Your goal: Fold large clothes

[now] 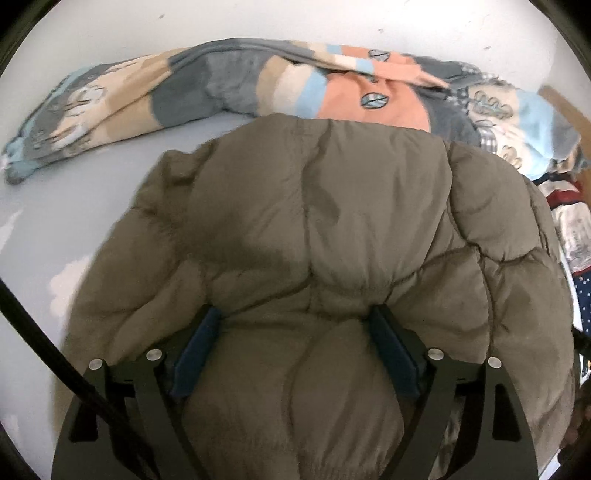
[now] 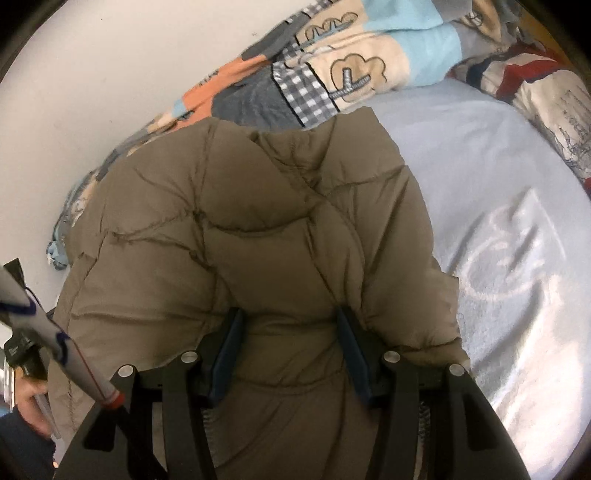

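Note:
An olive-brown puffer jacket lies bunched on a pale blue bed sheet and fills the middle of both wrist views. My left gripper has a thick fold of it between its blue pads. The padding bulges against both pads and puckers at their tips. My right gripper is shut on another fold of the jacket, with seams drawn in towards its pads. The far corner of the jacket stands up a little. Whatever lies under the jacket is hidden.
A patchwork blanket in grey, beige, orange and light blue runs along the white wall behind the jacket. A red, white and navy printed fabric lies at the right. Bare sheet stretches right of the jacket. A hand holds the other device at left.

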A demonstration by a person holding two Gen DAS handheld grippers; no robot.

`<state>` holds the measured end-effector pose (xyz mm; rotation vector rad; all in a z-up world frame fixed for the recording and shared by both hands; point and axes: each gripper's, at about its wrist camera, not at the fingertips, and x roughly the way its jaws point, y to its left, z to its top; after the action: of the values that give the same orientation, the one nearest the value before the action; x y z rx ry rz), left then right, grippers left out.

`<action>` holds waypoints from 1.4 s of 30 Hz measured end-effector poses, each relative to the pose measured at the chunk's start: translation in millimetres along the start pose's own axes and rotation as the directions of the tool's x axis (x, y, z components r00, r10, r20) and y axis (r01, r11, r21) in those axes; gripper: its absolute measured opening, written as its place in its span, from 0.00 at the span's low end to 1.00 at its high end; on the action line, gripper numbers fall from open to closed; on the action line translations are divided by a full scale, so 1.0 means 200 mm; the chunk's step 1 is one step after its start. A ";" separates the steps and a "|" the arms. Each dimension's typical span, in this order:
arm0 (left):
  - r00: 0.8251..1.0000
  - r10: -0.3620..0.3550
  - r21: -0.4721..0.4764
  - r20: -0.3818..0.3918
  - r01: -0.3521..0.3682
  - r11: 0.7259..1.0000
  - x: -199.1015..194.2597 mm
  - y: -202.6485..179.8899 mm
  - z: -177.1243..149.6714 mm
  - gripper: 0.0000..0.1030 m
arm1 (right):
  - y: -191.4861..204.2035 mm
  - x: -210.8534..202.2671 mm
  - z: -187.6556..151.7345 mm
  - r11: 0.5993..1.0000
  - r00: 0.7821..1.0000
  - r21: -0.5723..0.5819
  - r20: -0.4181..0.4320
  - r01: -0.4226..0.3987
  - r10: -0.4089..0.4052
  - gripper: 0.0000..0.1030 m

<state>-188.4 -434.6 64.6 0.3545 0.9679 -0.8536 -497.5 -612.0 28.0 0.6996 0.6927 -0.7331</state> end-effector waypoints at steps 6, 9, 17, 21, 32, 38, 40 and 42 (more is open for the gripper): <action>0.990 -0.067 -0.031 0.123 0.072 0.997 -0.56 0.15 -0.27 0.82 | 0.14 -0.47 -0.11 0.998 0.991 0.026 0.126 -0.049 0.045 0.60; 0.990 0.008 -0.045 0.140 -0.002 0.999 -0.77 0.23 -0.49 0.82 | 0.25 -0.66 -0.29 1.000 0.990 0.010 0.142 -0.021 0.019 0.66; 0.977 0.113 -0.177 0.179 -0.082 0.981 -0.84 0.37 -0.69 0.82 | 0.33 -0.87 -0.65 0.992 0.984 0.129 0.180 -0.016 -0.007 0.66; 0.975 0.130 -0.168 0.180 -0.100 0.981 -0.74 0.36 -0.65 0.82 | 0.40 -0.81 -0.67 0.998 0.981 0.057 0.194 0.013 -0.024 0.66; 0.973 0.207 -0.037 0.102 -0.204 0.978 -0.48 0.18 -0.61 0.82 | 0.42 -0.46 -0.51 0.997 0.988 0.043 0.143 0.059 -0.065 0.67; 0.953 0.284 0.025 0.102 -0.288 0.957 -0.42 0.11 -0.61 0.85 | 0.46 -0.33 -0.53 0.990 0.986 -0.021 0.094 0.143 -0.140 0.70; 0.953 0.285 0.025 0.098 -0.289 0.957 -0.42 0.11 -0.62 0.86 | 0.45 -0.30 -0.54 0.989 0.987 -0.023 0.079 0.145 -0.143 0.70; 0.955 0.280 0.017 0.095 -0.283 0.959 -0.42 0.12 -0.63 0.86 | 0.44 -0.29 -0.55 0.989 0.987 -0.024 0.071 0.146 -0.144 0.71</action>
<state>-265.0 -302.5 64.0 0.4637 0.7968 -0.6189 -494.8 -459.7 36.7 0.5992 0.6946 -0.8751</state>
